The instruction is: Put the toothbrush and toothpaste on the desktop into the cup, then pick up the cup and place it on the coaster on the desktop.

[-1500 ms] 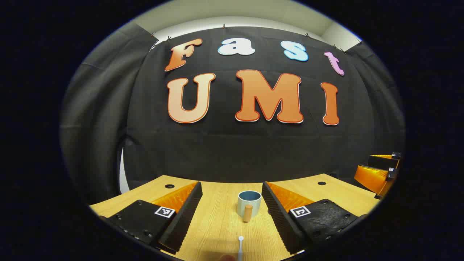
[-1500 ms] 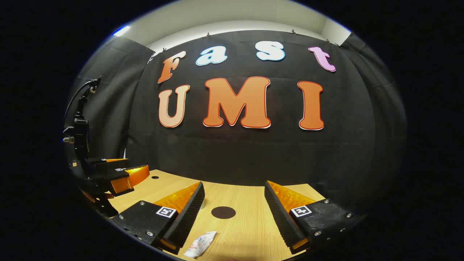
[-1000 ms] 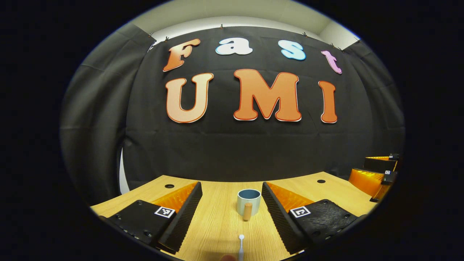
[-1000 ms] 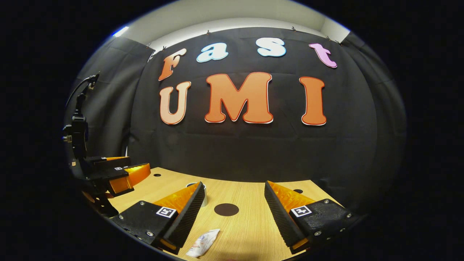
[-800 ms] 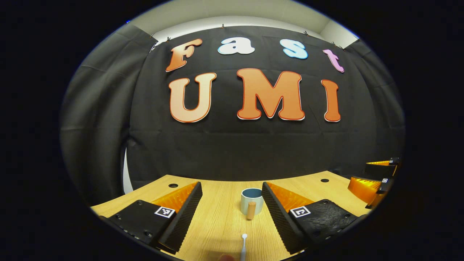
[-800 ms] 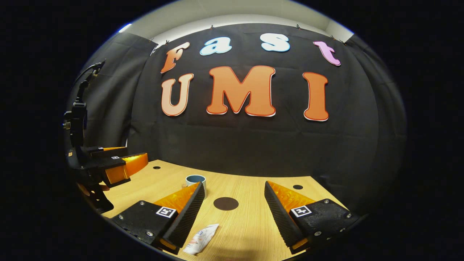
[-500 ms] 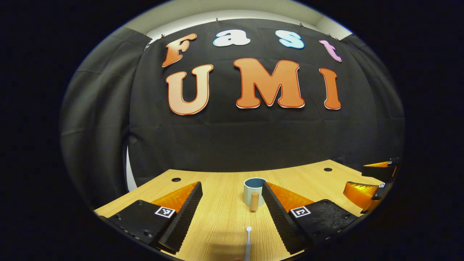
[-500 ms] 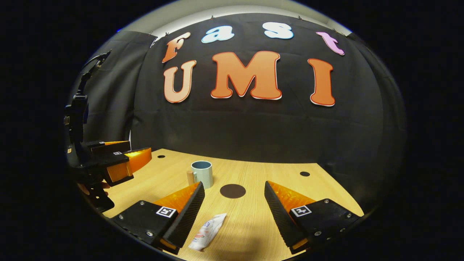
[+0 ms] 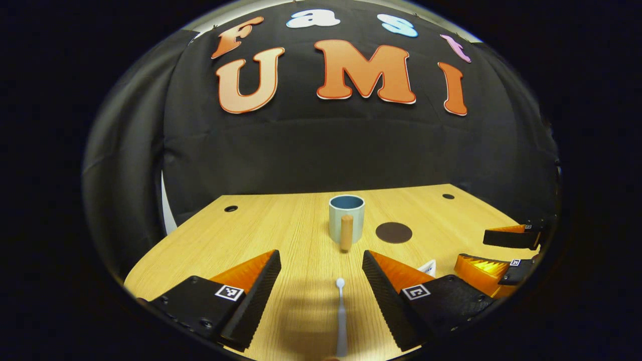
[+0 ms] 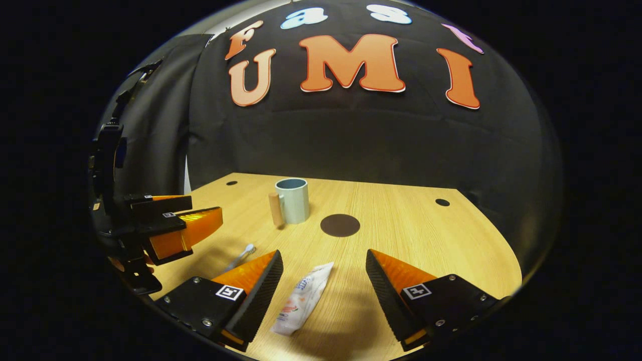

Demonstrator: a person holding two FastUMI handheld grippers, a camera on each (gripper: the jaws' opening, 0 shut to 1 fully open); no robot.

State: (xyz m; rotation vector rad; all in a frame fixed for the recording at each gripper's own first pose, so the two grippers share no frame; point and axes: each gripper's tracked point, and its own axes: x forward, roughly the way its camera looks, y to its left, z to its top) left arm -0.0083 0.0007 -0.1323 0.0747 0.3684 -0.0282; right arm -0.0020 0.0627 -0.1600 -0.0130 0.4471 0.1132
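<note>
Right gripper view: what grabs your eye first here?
Probably the pale blue cup with its wooden handle, upright mid-desk, and the dark round coaster just beside it. Nearer, a toothpaste tube lies flat between the open right gripper fingers, with the toothbrush off left.

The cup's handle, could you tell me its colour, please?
Light wooden tan handle, clearest in the right gripper view.

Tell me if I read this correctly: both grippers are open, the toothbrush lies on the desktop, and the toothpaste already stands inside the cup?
Not quite. The toothpaste is not in the cup; the right gripper view shows it lying flat on the desktop, between the open fingers of the right gripper. The rest holds: the left gripper is open too, and the toothbrush lies on the desktop.
</note>
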